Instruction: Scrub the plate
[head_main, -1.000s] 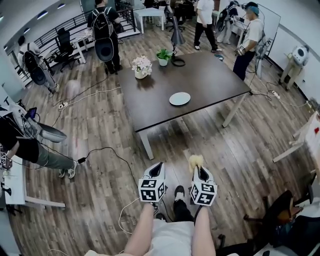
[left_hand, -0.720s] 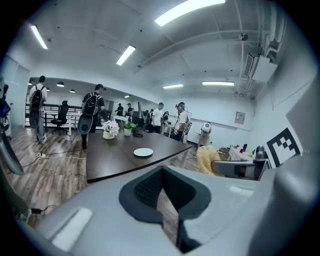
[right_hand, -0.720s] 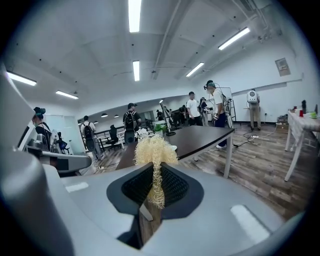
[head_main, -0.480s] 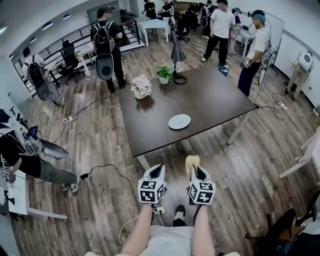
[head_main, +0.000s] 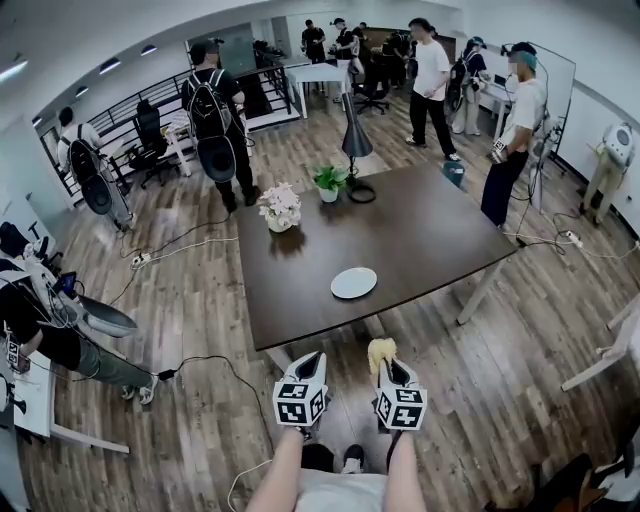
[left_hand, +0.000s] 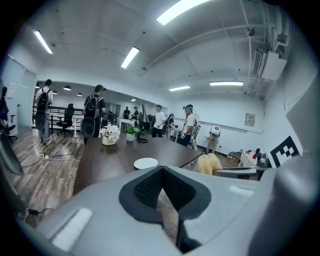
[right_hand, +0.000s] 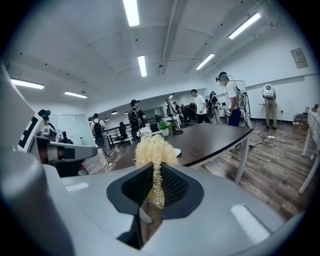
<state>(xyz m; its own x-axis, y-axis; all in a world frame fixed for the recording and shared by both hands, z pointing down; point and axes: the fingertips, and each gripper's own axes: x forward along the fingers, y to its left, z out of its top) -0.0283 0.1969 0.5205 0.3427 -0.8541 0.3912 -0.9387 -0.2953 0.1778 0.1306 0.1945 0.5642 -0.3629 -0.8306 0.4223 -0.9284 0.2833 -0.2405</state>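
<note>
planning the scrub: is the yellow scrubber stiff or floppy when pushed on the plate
Probably soft: the right tongs pinch the scrubber thin while its top puffs out. Its open mesh looks light, likely squashing against the plate.

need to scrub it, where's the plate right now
Head view: the plate sits near the front edge of the dark table, ahead of the right gripper.

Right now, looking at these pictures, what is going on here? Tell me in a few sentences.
A person stands short of the table with a tool in each hand. The right tool is shut on a yellow scrubber; the left tool is shut and empty. The plate lies on the table, untouched.
</note>
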